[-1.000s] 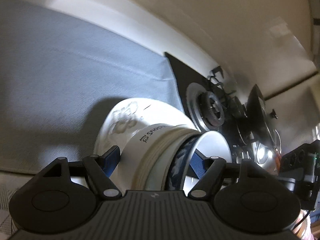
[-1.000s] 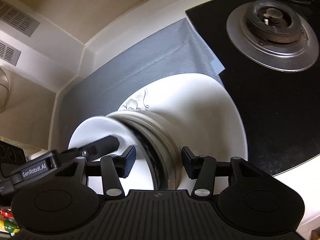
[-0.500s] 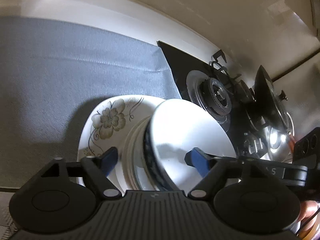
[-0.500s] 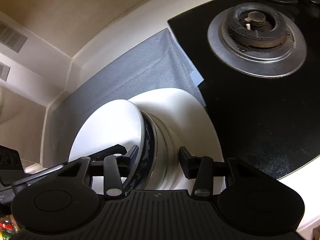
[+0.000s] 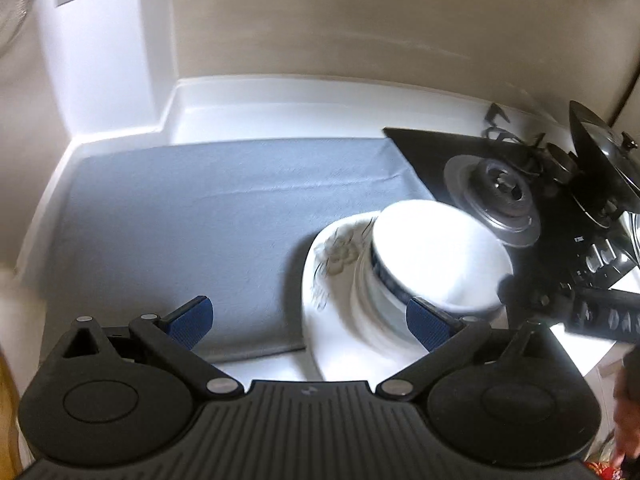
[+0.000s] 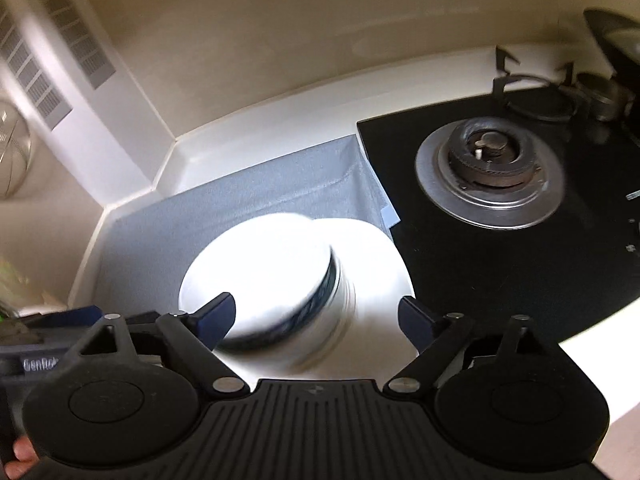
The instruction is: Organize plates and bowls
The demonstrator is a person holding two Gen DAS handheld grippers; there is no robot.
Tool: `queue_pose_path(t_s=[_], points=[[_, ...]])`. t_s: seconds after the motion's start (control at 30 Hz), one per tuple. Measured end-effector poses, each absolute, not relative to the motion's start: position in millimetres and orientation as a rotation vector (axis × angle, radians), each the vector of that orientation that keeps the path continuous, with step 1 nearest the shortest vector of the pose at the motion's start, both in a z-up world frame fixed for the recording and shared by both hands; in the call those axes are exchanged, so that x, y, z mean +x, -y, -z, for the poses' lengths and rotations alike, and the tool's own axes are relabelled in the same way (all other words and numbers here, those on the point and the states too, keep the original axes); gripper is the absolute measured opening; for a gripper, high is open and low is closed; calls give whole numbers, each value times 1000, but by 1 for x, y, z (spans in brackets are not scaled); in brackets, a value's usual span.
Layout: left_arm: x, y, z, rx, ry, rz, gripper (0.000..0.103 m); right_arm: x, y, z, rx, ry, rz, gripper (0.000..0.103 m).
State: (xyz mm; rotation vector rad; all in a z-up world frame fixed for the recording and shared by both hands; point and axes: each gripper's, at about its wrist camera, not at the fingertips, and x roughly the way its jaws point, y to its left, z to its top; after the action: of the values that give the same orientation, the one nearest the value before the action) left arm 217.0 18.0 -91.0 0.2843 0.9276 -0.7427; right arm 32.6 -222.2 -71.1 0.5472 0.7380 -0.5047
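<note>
A stack of white bowls (image 5: 436,256), the top one with a dark blue band, sits on a white plate with a flower pattern (image 5: 328,344) at the right end of the grey mat (image 5: 200,220). My left gripper (image 5: 310,322) hangs above and left of the stack, its jaws still opening, with only the mat between its blue pads. In the right wrist view the bowl stack (image 6: 264,272) and plate (image 6: 380,264) lie beyond my right gripper (image 6: 316,320). Its jaws are opening too, and both fingers stand apart from the bowls.
A black gas stove (image 5: 500,192) with a silver burner ring (image 6: 488,160) borders the mat on the right. A dark pot lid (image 5: 600,160) leans at its far side. White counter walls close off the back and left. A hand (image 5: 628,400) shows at the lower right.
Both grippers have drawn back and up from the bowls, and their jaws have spread wide. The top bowl, tilted between the fingers before, now rests nested in the stack on the plate.
</note>
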Motion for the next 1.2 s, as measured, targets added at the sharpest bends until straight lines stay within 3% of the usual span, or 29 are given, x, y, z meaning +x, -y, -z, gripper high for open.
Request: queue_pose_path(t_s=[0.5,0.83,1.2], points=[[136,-46,65,288,-828,507,103,-8,164,49,282,-691,326,99],[55,-15,72,381,-850,440,103,-74,190,52,305,-690,294,102],[32,-17,72,349,-869,368,103,-96,187,48,266,-692,254,103]])
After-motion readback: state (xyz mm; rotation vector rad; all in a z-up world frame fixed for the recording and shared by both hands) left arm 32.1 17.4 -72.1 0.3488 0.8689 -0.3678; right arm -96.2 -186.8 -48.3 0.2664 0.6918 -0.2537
